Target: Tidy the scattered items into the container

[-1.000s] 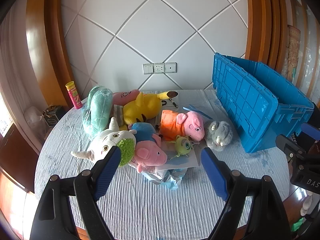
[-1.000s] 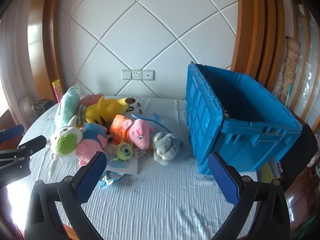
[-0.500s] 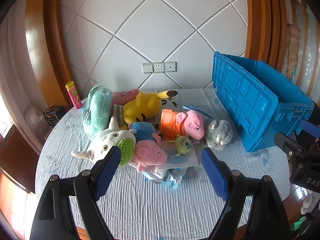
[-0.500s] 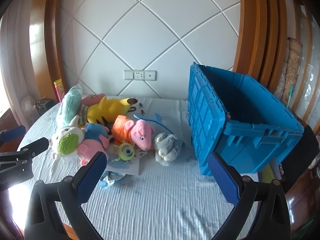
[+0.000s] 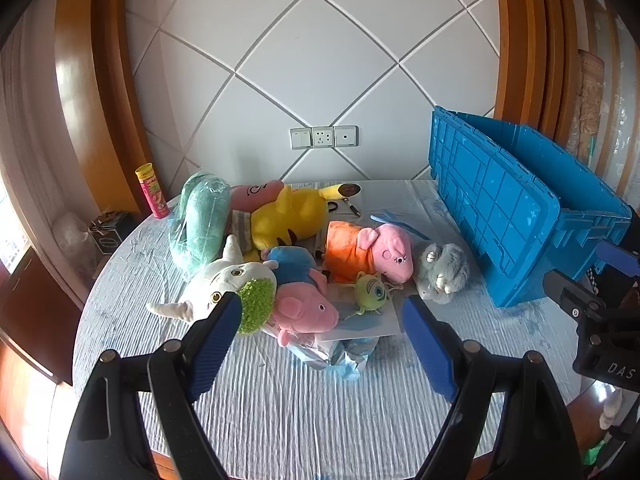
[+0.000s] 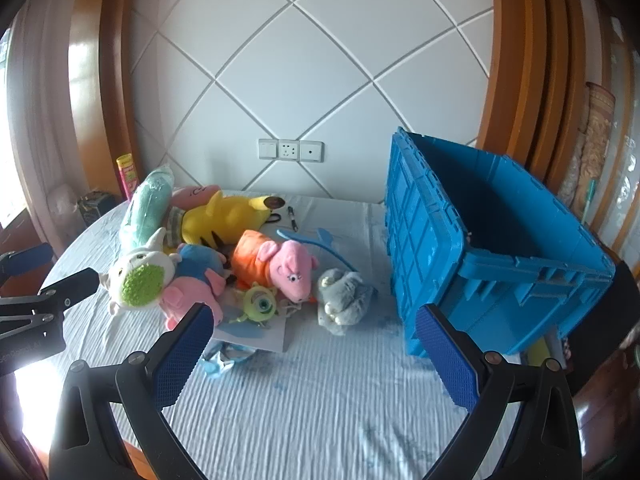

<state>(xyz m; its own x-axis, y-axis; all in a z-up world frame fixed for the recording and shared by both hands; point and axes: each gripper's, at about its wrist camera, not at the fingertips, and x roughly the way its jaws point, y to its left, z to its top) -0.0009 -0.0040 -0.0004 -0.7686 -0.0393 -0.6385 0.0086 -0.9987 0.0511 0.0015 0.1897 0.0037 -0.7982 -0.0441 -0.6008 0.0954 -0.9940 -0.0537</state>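
Observation:
A pile of plush toys lies on the round table: a yellow plush [image 5: 290, 216], an orange-dressed pink pig [image 5: 370, 250] [image 6: 276, 264], a blue-dressed pink pig [image 5: 300, 298], a white unicorn [image 5: 224, 288], a small green one-eyed monster [image 5: 372, 290] [image 6: 260, 302] and a grey plush [image 5: 442, 272] [image 6: 344, 294]. The blue crate [image 5: 516, 208] [image 6: 500, 248] stands open at the right. My left gripper [image 5: 322, 320] is open and empty in front of the pile. My right gripper [image 6: 312, 332] is open and empty, nearer the crate.
A teal bagged pillow [image 5: 200, 220], a pink tube [image 5: 152, 191] and a dark tin [image 5: 108, 232] sit at the left. A pen [image 6: 293, 218], white paper [image 6: 256, 332] and crumpled blue plastic [image 5: 340, 354] lie on the wrinkled tablecloth [image 6: 320, 400]. A tiled wall stands behind.
Both grippers have drifted slightly; the right view has shifted a little so the crate and toys sit a bit further right. No object has moved.

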